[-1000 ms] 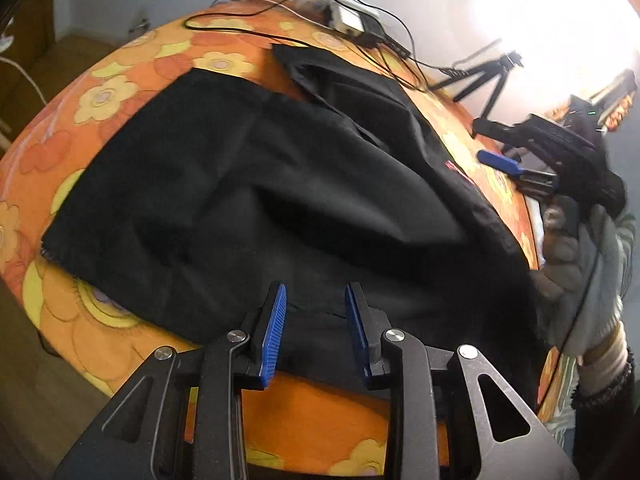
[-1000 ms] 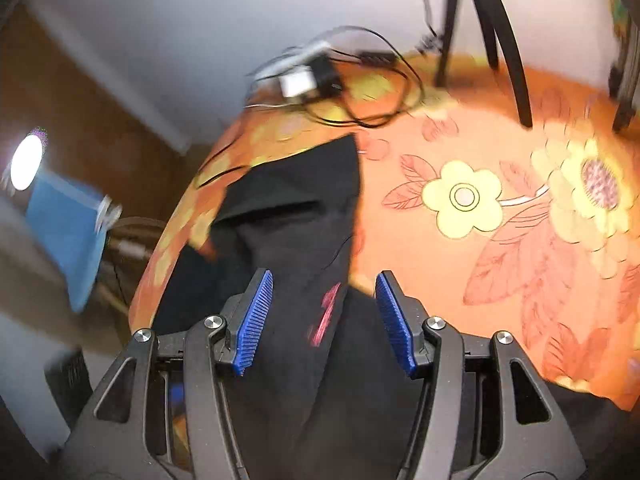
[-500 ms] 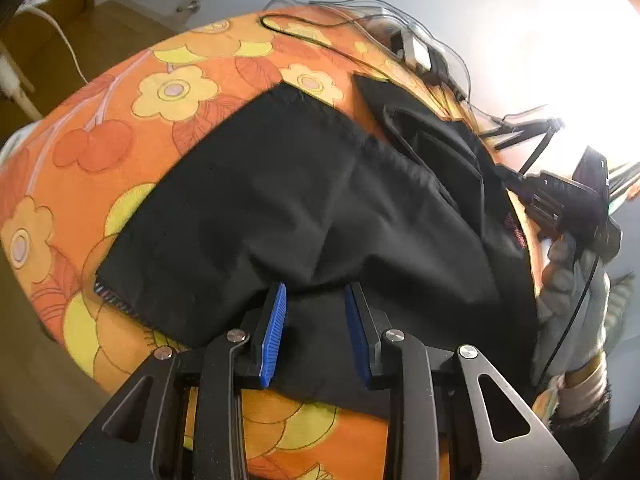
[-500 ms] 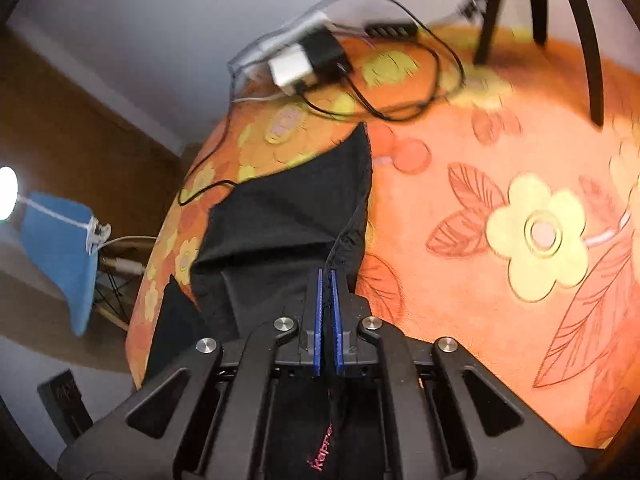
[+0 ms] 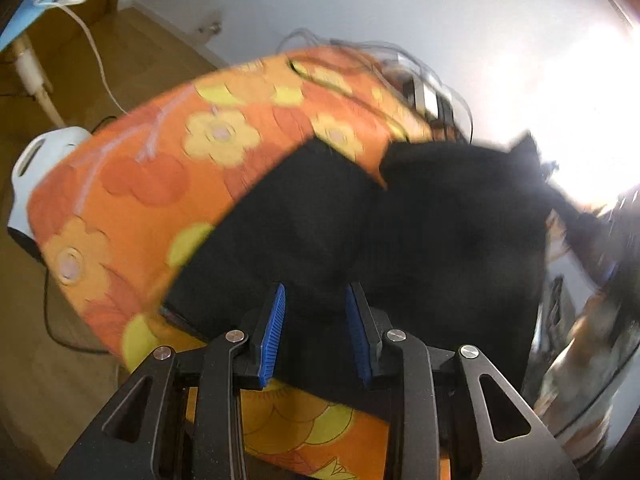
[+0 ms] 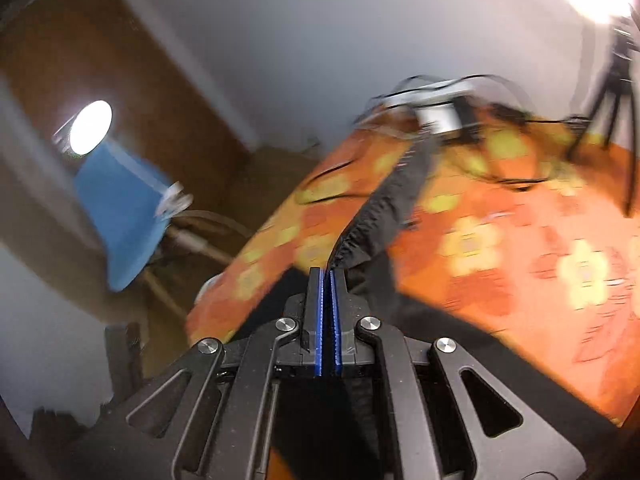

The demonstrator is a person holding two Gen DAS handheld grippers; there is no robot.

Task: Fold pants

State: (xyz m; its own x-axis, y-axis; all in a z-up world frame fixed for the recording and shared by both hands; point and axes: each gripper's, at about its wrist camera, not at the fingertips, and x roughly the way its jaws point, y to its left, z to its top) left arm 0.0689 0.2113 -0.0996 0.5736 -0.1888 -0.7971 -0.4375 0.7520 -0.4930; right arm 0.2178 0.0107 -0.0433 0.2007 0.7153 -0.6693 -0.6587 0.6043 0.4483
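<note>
On the far left of the left wrist view, showing wooden floor (image 5: 60, 360), a white cable (image 5: 94, 52) and a white rounded object (image 5: 38, 160) just beside the worktop (image 5: 132, 200) edge. Moving rightward, showing that worktop covered in an orange cloth with yellow flowers, and black pants (image 5: 400, 232) lying spread across it. Nearer the middle, left claw (image 5: 316, 328) hovering low over the near edge of the pants, jaws opening, blue pads standing apart with black fabric seen between them; cannot tell whether the pads are touching it. Further right, pant fabric rising off the worktop toward a blurred glare; cables (image 5: 420, 80) lying at the far edge. In the right wrist view, from the left, showing a bright lamp (image 6: 90, 128) and a blue chair (image 6: 120, 208), then right claw (image 6: 328, 316) clamped tight on a gathered edge of the pants (image 6: 384, 216), lifting it clear of the flowered worktop (image 6: 520, 248), with a tripod (image 6: 616, 92) at far right.
</note>
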